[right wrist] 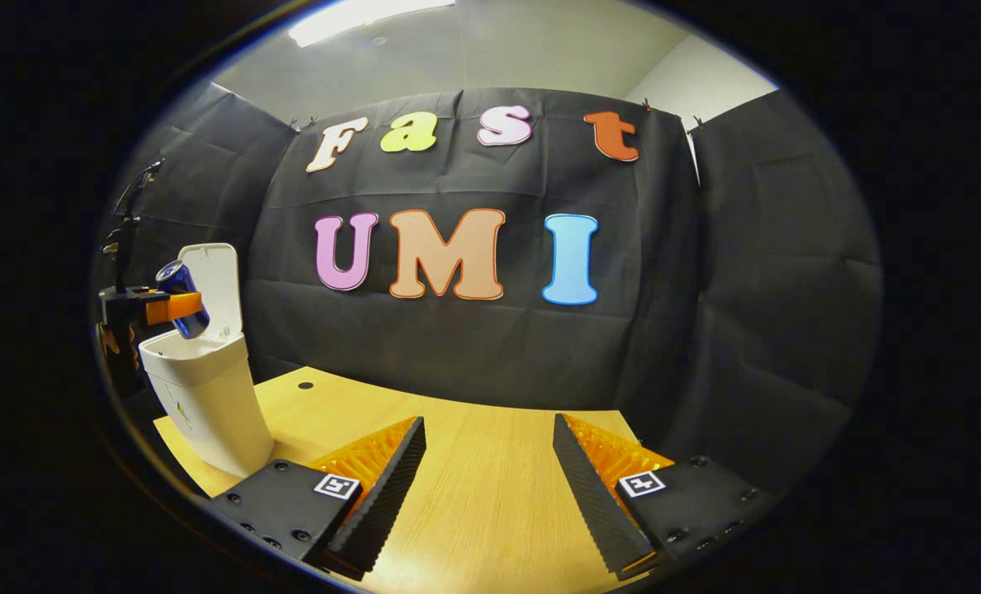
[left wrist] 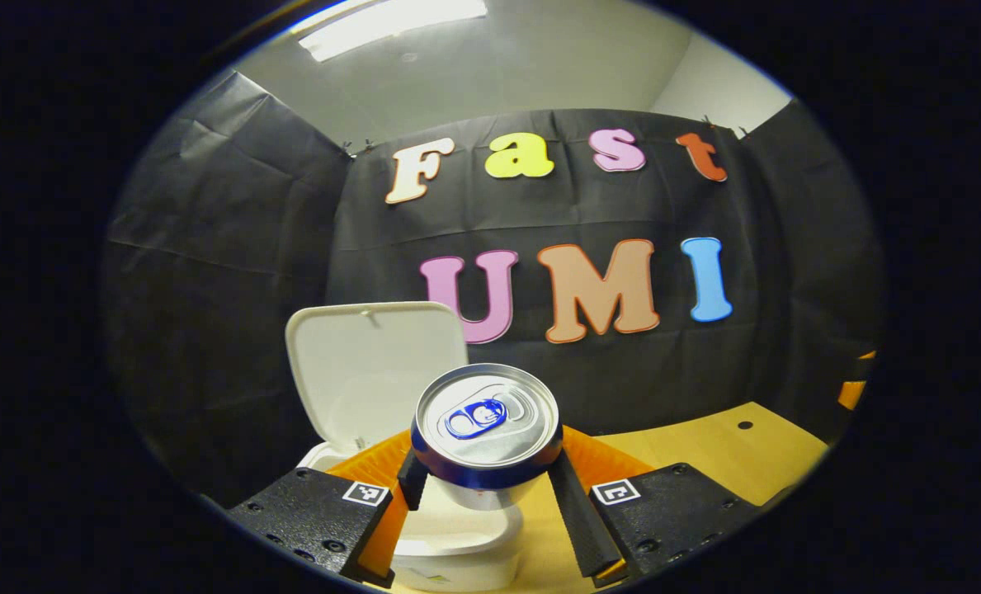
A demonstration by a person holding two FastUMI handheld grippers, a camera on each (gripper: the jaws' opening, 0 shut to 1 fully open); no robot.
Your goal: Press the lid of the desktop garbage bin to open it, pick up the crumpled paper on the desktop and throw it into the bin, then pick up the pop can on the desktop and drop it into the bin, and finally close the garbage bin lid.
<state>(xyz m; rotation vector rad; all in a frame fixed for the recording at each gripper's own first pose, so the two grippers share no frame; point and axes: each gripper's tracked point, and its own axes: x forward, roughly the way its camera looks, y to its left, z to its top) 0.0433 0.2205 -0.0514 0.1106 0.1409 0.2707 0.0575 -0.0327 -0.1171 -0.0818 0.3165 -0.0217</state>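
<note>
While the left tool (left wrist: 487, 483) pinches the can (left wrist: 487, 425) tilted above the open bin (right wrist: 205, 388) at the bench's (right wrist: 490, 495) left corner, the right tool (right wrist: 488, 470) hangs spread. Risk: early release clips the rim, tipping the bin.

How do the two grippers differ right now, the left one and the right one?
The left gripper is shut on the can; the right gripper is open and holds nothing. The left one is up over the open bin; the right one hangs low over the bare table, away from the bin. Both point toward the booth's back wall.
</note>
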